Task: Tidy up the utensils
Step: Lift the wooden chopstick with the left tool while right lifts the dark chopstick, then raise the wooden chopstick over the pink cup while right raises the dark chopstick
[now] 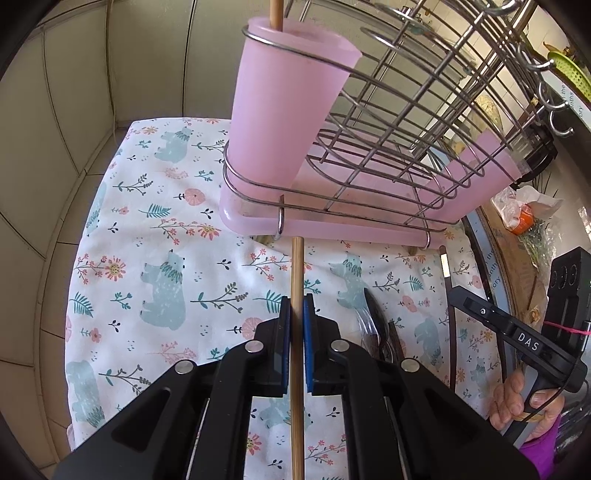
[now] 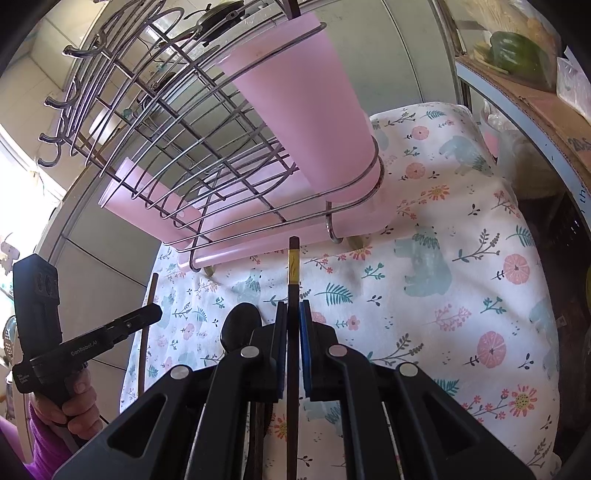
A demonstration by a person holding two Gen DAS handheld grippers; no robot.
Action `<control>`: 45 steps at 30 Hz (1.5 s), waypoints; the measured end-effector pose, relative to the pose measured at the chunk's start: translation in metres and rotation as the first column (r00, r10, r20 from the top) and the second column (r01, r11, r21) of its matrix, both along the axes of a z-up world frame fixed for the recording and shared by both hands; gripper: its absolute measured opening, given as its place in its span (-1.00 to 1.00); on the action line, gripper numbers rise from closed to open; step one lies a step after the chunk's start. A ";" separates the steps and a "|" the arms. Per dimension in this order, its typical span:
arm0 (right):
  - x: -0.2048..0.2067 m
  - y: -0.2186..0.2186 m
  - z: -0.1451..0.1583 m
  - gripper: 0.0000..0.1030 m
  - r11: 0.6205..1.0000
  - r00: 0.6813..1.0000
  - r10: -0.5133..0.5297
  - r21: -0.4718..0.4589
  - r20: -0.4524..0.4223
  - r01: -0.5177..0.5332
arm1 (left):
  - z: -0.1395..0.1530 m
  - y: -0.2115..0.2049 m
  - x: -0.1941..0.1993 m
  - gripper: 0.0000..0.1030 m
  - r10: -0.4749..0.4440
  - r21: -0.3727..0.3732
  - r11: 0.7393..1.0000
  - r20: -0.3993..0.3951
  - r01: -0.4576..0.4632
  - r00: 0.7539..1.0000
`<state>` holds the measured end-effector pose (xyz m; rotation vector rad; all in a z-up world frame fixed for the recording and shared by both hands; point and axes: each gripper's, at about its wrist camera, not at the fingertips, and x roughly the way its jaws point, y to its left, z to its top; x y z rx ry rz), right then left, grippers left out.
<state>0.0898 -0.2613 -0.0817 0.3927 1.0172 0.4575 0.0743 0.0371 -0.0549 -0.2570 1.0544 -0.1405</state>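
Left hand-held gripper [image 1: 297, 317] clenched on a light bamboo chopstick [image 1: 296, 280], whose tip points toward 12 o'clock, just short of the pink drip tray [image 1: 332, 229]. Right hand-held gripper [image 2: 292, 321] clenched on a dark chopstick [image 2: 293, 266]. Pink utensil cup [image 1: 284, 110] hangs in the wire rack [image 1: 424, 110] above the floral-clothed surface [image 1: 147, 240].

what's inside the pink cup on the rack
One light wooden stick rises from the pink cup in the left wrist view. The cup's cloudy wall hides its lower end and anything else inside.
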 end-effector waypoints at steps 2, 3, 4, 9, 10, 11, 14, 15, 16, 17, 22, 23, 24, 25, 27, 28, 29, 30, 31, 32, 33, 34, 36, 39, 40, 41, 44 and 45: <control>0.000 -0.001 0.001 -0.88 1.000 1.000 0.001 0.000 0.002 -0.001 | 0.001 0.001 0.000 -0.89 0.001 -0.002 1.000 0.006 -0.001 1.000; 0.000 -0.001 0.001 -0.88 1.000 1.000 0.001 0.000 0.003 -0.001 | 0.003 0.001 -0.001 -0.89 0.001 -0.004 1.000 0.010 -0.001 1.000; -0.001 -0.001 0.002 -0.88 1.000 1.000 0.002 0.001 0.004 -0.002 | 0.003 0.001 -0.001 -0.89 0.001 -0.006 1.000 0.013 -0.001 1.000; -0.001 -0.001 0.002 -0.88 1.000 1.000 0.001 0.001 0.004 -0.001 | 0.007 0.001 -0.002 -0.89 0.001 -0.010 1.000 0.025 -0.001 1.000; -0.001 -0.001 0.002 -0.88 1.000 1.000 0.002 0.001 0.004 -0.002 | 0.007 0.001 -0.003 -0.89 0.001 -0.011 1.000 0.027 -0.001 1.000; -0.001 -0.001 0.002 -0.88 1.000 1.000 0.002 0.000 0.005 -0.002 | 0.008 0.001 -0.004 -0.89 0.001 -0.012 1.000 0.030 -0.001 1.000; -0.001 -0.001 0.002 -0.88 1.000 1.000 0.001 0.001 0.004 -0.001 | 0.010 0.002 -0.005 -0.89 0.004 -0.017 1.000 0.038 -0.003 0.999; -0.001 -0.001 0.002 -0.88 1.000 1.000 0.001 0.001 0.004 -0.001 | 0.011 0.003 -0.006 -0.89 0.004 -0.017 1.000 0.041 -0.003 0.999; -0.001 -0.001 0.002 -0.88 1.000 1.000 0.001 0.001 0.004 -0.001 | 0.012 0.003 -0.007 -0.89 0.004 -0.018 1.000 0.044 -0.003 0.999; -0.001 -0.001 0.002 -0.88 1.000 1.000 0.001 0.001 0.004 -0.001 | 0.013 0.004 -0.007 -0.89 0.005 -0.019 1.000 0.047 -0.004 0.999; -0.001 -0.001 0.003 -0.88 1.000 1.000 0.000 0.004 0.010 0.000 | 0.018 0.008 -0.008 -0.89 0.007 -0.023 1.000 0.061 -0.005 0.998; -0.002 -0.001 0.004 -0.88 1.000 1.000 -0.001 0.005 0.011 0.001 | 0.019 0.008 -0.008 -0.89 0.008 -0.023 1.000 0.064 -0.006 0.998; -0.002 -0.001 0.004 -0.88 1.000 1.000 -0.001 0.006 0.015 0.001 | 0.020 0.008 -0.009 -0.89 0.008 -0.024 1.000 0.066 -0.006 0.998; -0.002 -0.001 0.006 -0.88 1.000 1.000 -0.001 0.007 0.017 0.001 | 0.021 0.009 -0.009 -0.89 0.008 -0.025 1.000 0.070 -0.006 0.998; -0.002 -0.002 0.007 -0.88 1.000 1.000 -0.001 0.010 0.024 0.001 | 0.024 0.010 -0.010 -0.89 0.010 -0.027 1.000 0.077 -0.008 0.997; -0.002 -0.002 0.008 -0.88 1.000 1.000 -0.001 0.012 0.030 0.001 | 0.024 0.010 -0.011 -0.89 0.010 -0.027 1.000 0.081 -0.008 0.997; -0.004 -0.003 0.010 -0.88 1.000 0.999 -0.002 0.014 0.036 0.001 | 0.026 0.010 -0.012 -0.89 0.010 -0.024 1.000 0.087 -0.008 0.996; -0.004 -0.004 0.012 -0.88 1.000 0.999 -0.005 0.016 0.049 0.004 | 0.028 0.010 -0.013 -0.89 0.011 -0.021 1.000 0.097 -0.009 0.995; -0.005 -0.005 0.013 -0.88 1.000 0.998 -0.007 0.016 0.057 0.006 | 0.029 0.010 -0.015 -0.89 0.010 -0.020 1.000 0.106 -0.008 0.994; -0.006 -0.005 0.016 -0.88 1.000 0.997 -0.008 0.017 0.070 0.007 | 0.031 0.011 -0.016 -0.89 0.010 -0.019 1.000 0.115 -0.008 0.993; -0.007 -0.006 0.018 -0.88 1.000 0.997 -0.009 0.019 0.080 0.008 | 0.034 0.011 -0.018 -0.89 0.012 -0.019 1.000 0.124 -0.010 0.992; -0.008 -0.007 0.022 -0.88 1.000 0.995 -0.012 0.021 0.095 0.010 | 0.036 0.012 -0.019 -0.89 0.014 -0.019 1.000 0.133 -0.011 0.991; -0.010 -0.008 0.026 -0.88 1.000 0.993 -0.015 0.025 0.113 0.013 | 0.041 0.013 -0.022 -0.89 0.018 -0.023 1.000 0.152 -0.014 0.988; -0.012 -0.011 0.036 -0.88 0.999 0.988 -0.022 0.033 0.150 0.017 | 0.050 0.016 -0.026 -0.89 0.022 -0.033 0.999 0.182 -0.016 0.983; -0.013 -0.011 0.039 -0.88 0.999 0.987 -0.023 0.035 0.160 0.018 | 0.054 0.017 -0.028 -0.89 0.023 -0.036 0.999 0.194 -0.016 0.981; -0.014 -0.012 0.043 -0.88 0.999 0.984 -0.025 0.038 0.175 0.019 | 0.057 0.017 -0.029 -0.89 0.024 -0.038 0.999 0.206 -0.016 0.978; -0.016 -0.017 0.058 -0.88 0.998 0.975 -0.038 0.047 0.220 0.028 | 0.068 0.021 -0.033 -0.89 0.035 -0.050 0.998 0.241 -0.024 0.970; -0.016 -0.020 0.064 -0.88 0.998 0.970 -0.044 0.052 0.238 0.033 | 0.073 0.023 -0.035 -0.89 0.041 -0.056 0.998 0.256 -0.028 0.966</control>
